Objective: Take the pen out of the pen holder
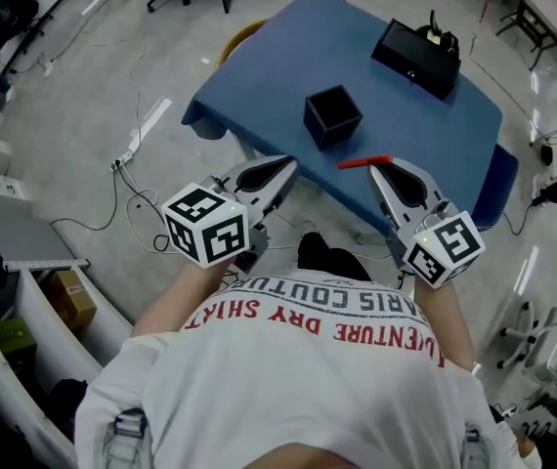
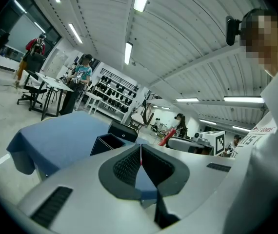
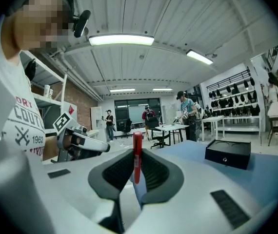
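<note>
The red pen [image 1: 362, 161] lies crosswise in my right gripper [image 1: 374, 167], whose jaws are shut on it just above the near edge of the blue table [image 1: 278, 57]. In the right gripper view the pen [image 3: 137, 150] stands upright between the dark pads. The black square pen holder [image 1: 332, 115] stands open-topped on the table, a little beyond and left of the pen, with nothing showing inside. My left gripper [image 1: 288, 169] hovers at the table's near edge, shut and holding nothing. In the left gripper view its jaws [image 2: 140, 155] meet in a thin line, with the holder [image 2: 107, 143] ahead to the left.
A flat black box [image 1: 417, 59] sits at the table's far right. Cables and a power strip [image 1: 127, 149] lie on the floor to the left. Shelving with boxes [image 1: 64, 296] lines the near left. Chairs and other people stand in the room beyond.
</note>
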Tool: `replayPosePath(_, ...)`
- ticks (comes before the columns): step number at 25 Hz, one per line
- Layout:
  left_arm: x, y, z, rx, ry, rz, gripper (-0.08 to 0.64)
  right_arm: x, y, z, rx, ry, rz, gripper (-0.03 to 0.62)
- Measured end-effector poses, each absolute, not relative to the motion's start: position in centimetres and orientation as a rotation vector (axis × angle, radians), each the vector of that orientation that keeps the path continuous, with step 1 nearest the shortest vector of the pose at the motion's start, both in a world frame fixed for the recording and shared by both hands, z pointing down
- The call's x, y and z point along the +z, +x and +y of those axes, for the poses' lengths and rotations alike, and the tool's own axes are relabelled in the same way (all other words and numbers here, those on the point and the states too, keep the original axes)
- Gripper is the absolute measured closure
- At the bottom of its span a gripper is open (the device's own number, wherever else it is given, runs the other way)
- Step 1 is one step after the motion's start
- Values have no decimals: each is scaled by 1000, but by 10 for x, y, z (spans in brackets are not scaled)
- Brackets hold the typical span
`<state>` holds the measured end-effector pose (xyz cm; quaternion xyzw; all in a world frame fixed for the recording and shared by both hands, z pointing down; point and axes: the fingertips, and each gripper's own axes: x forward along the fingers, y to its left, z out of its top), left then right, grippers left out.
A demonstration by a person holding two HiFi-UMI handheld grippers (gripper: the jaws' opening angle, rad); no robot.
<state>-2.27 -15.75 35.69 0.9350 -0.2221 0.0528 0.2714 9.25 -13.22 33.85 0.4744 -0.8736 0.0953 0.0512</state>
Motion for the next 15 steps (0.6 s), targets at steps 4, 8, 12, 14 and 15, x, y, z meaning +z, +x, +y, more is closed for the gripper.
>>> replayPosePath(4,362,-19,-155,154,2514,-589,528,346,94,-129,300,1433,-2651,537)
replayPosePath(8,363,-16,-154,168,2517,-588,528,349,95,-128,317,1423,-2659,537)
replayPosePath(12,369,-16,-155,194,2505,-595,528,355,92,-129,308,1385,-2660,538)
replayPosePath(14,373,-15,-155,207,2494,-597,528,360,93,-129,308,1382,-2649,538)
replayPosePath(15,374,-14,-155,211,2491,-597,528,362,93,-129,309,1383,-2647,538)
